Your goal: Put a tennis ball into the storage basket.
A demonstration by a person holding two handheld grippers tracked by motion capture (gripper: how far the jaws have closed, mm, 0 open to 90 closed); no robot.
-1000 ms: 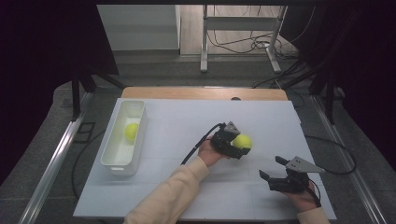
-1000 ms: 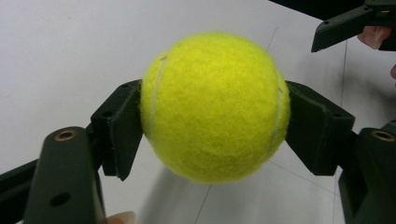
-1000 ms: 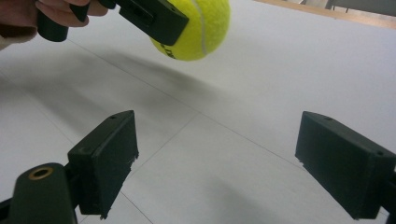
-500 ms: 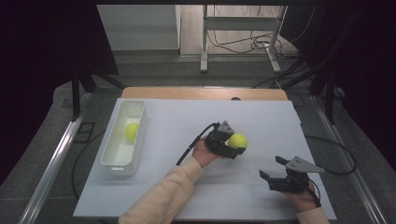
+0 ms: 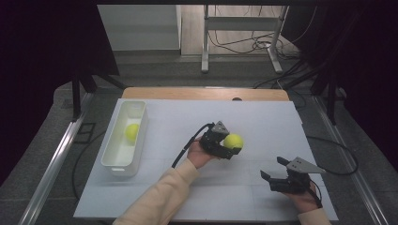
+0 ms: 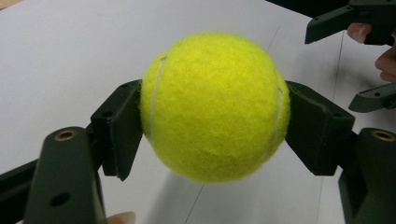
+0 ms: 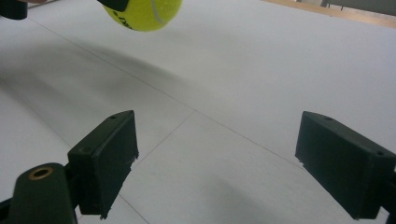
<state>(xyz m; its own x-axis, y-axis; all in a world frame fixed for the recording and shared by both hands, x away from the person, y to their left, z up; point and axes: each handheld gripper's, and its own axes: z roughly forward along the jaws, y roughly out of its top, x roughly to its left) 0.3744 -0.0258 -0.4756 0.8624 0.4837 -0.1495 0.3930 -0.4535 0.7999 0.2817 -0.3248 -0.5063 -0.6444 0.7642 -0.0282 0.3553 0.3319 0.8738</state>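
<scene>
- A tennis ball (image 5: 233, 141) sits clamped between the jaws of the left tool (image 5: 228, 149), lifted clear of the white desk (image 5: 263, 117) near its middle.
- The right tool (image 5: 278, 171) stands wide and empty at the near right.
- One ball (image 5: 132, 131) already lies in the white bin (image 5: 114, 161) (far left); the carried ball probably goes there next.

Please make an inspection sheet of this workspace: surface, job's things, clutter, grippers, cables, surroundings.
Surface: white table top, bare, with thin seams.
Job's things: held tennis ball; second tennis ball in the white bin.
Clutter: nothing seen.
Grippers: left gripper shut on the held tennis ball, off the table; right gripper open, empty.
Cables: black cable from left gripper; more on the floor.
Surroundings: dark curtains, metal frame behind.
</scene>
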